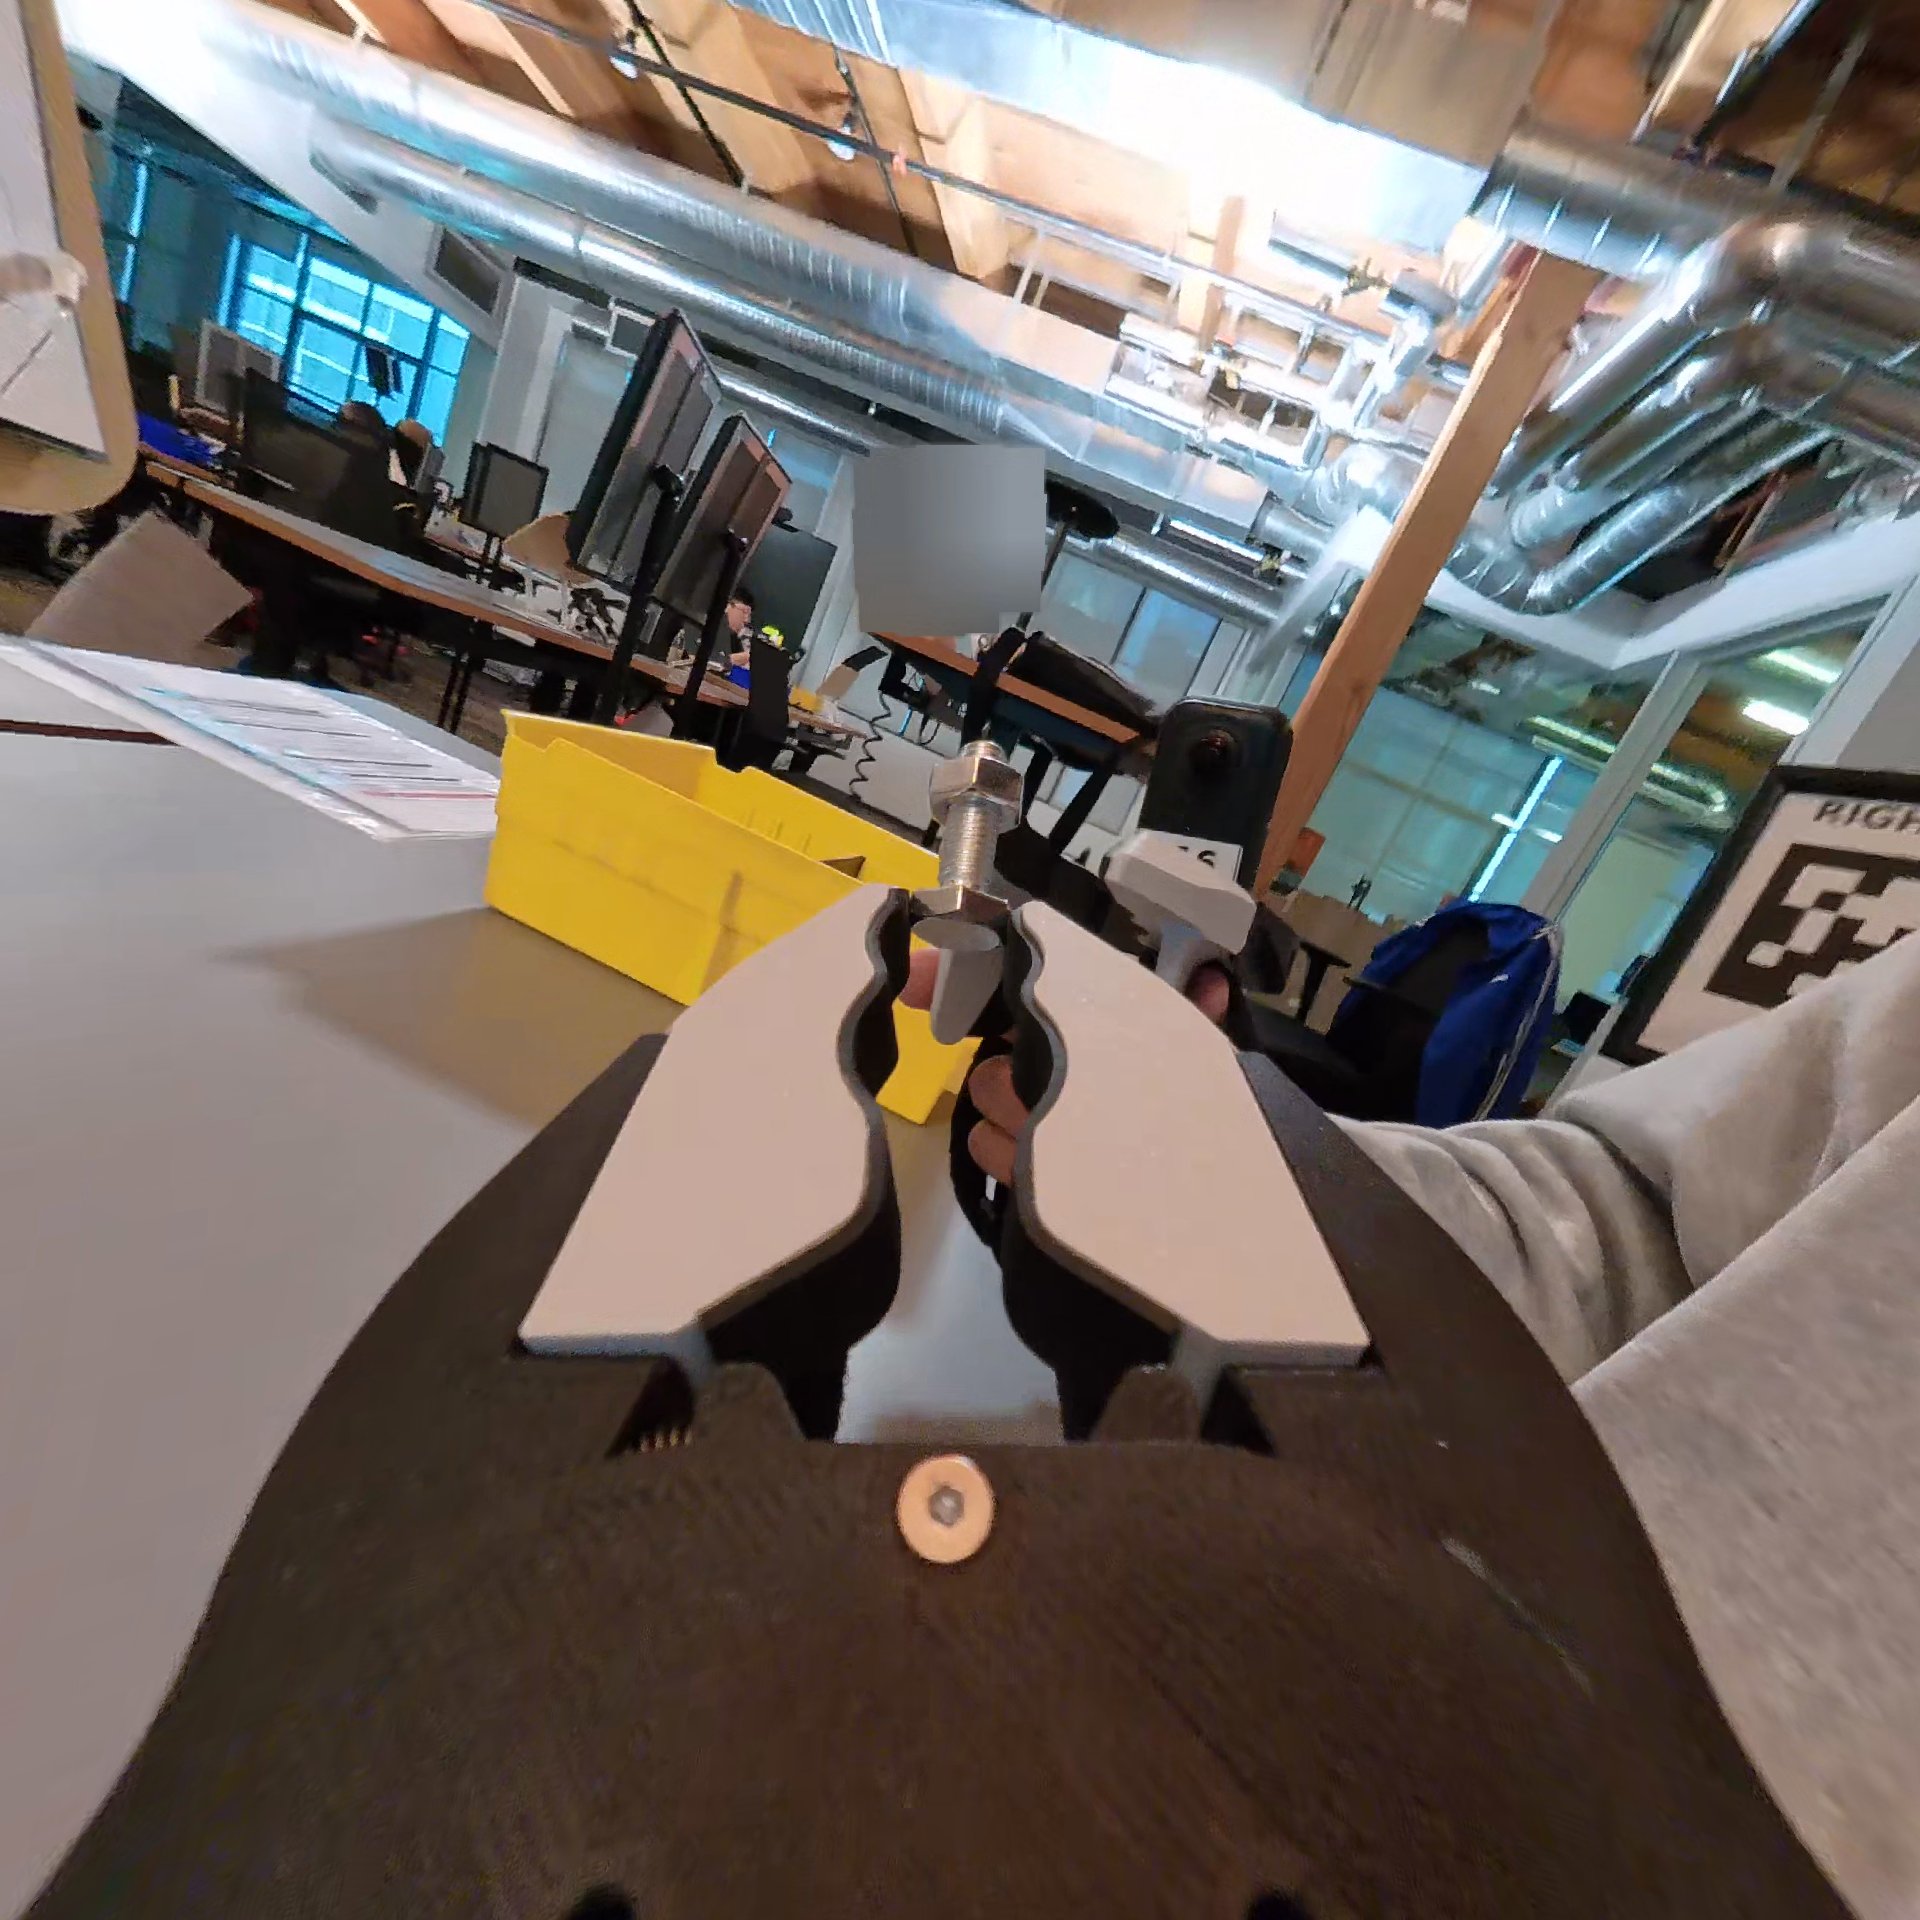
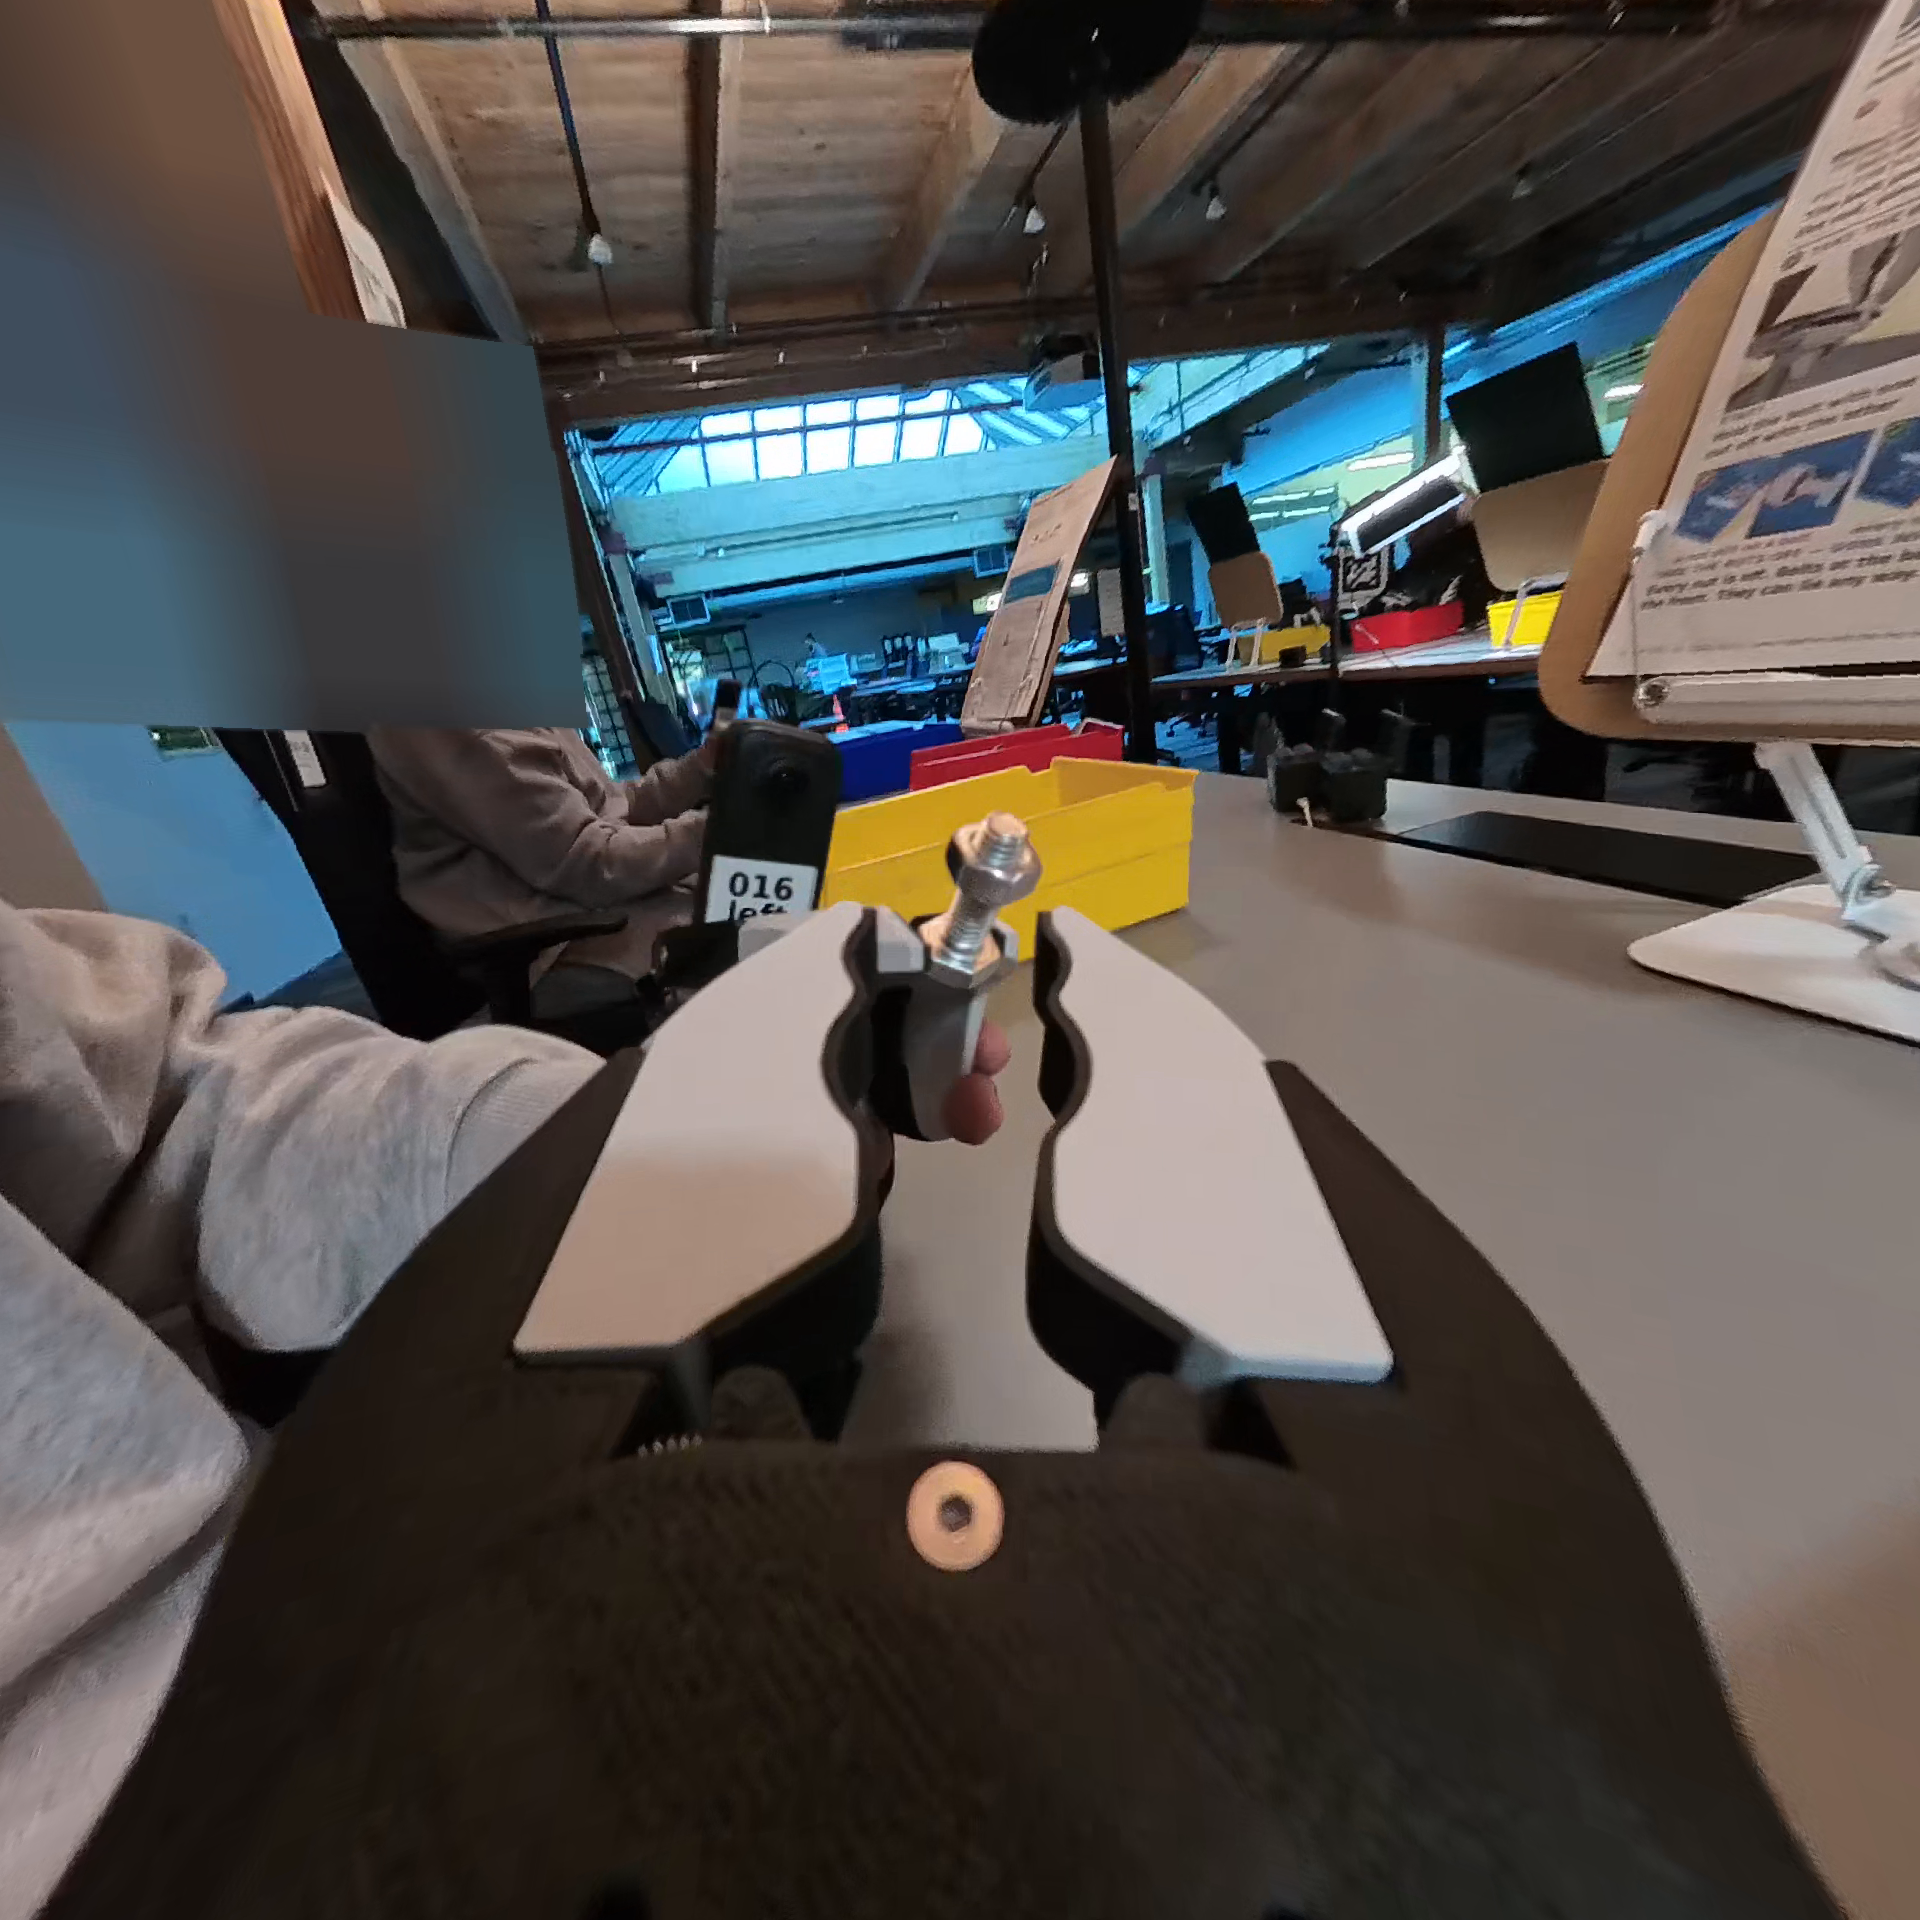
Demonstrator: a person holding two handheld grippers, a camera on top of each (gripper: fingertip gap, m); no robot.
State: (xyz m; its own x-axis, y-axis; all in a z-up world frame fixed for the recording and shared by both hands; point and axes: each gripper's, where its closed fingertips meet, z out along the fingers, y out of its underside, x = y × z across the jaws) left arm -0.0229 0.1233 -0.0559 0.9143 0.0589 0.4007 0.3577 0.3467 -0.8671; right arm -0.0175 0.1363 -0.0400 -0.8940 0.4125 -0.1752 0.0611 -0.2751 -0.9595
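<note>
My left gripper (image 1: 954,909) is shut on the hex head of a steel bolt (image 1: 966,831) and holds it upright above the grey table (image 1: 208,1039). A nut (image 1: 974,779) sits near the top of the bolt's thread. My right gripper (image 2: 956,925) faces the left one. It is open, with its tips on either side of the bolt (image 2: 977,925) and nut (image 2: 997,862), not touching them. The left gripper's fingers (image 2: 951,1029) show between my right jaws. The right gripper's fingers (image 1: 1179,899) show behind the bolt in the left wrist view.
A yellow bin (image 1: 644,862) stands on the table just beyond the grippers; it also shows in the right wrist view (image 2: 1039,831), with a red bin (image 2: 997,748) behind it. A document stand (image 2: 1766,416) with a white base (image 2: 1818,956) stands right. A laminated sheet (image 1: 291,738) lies far left. Both grippers' tips are close together, under 4 cm apart.
</note>
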